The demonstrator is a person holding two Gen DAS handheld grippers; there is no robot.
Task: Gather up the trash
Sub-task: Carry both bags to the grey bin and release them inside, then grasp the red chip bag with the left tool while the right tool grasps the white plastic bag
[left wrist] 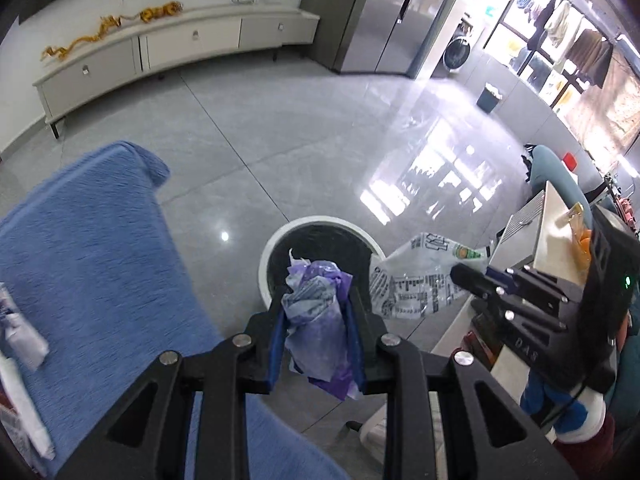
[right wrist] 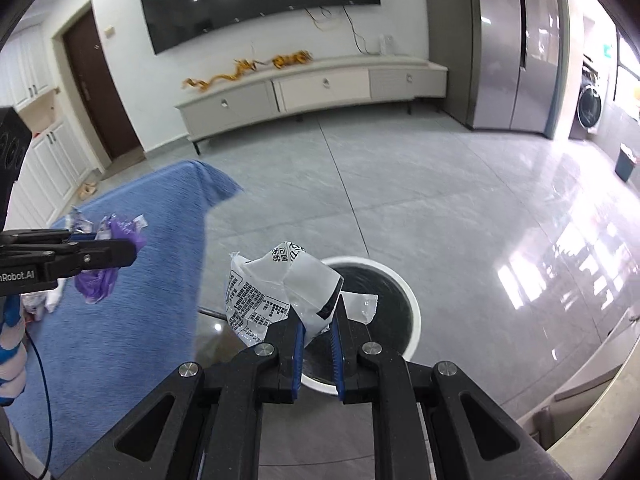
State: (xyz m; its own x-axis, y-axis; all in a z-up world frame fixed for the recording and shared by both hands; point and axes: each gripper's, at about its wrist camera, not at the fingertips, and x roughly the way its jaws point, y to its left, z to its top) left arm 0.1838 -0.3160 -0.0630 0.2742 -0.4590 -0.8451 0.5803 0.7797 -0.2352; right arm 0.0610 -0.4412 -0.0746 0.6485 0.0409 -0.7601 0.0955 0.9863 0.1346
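Note:
My left gripper (left wrist: 317, 300) is shut on a crumpled purple plastic wrapper (left wrist: 316, 320) and holds it over the near rim of a round white trash bin (left wrist: 320, 222) with a black inside. My right gripper (right wrist: 319, 314) is shut on a clear plastic wrapper with black print (right wrist: 280, 288) and holds it just left of the same bin (right wrist: 412, 300). In the left wrist view the right gripper (left wrist: 460, 272) reaches in from the right with its printed wrapper (left wrist: 416, 280). In the right wrist view the left gripper (right wrist: 128, 250) and purple wrapper (right wrist: 100, 276) are at the left.
A table with a blue cloth (left wrist: 80, 260) holds more white wrappers (left wrist: 24, 340) at its left edge. A long white TV cabinet (right wrist: 312, 92) stands against the far wall. A small dark bin (left wrist: 489, 98) sits far right on the grey tiled floor (right wrist: 440, 200).

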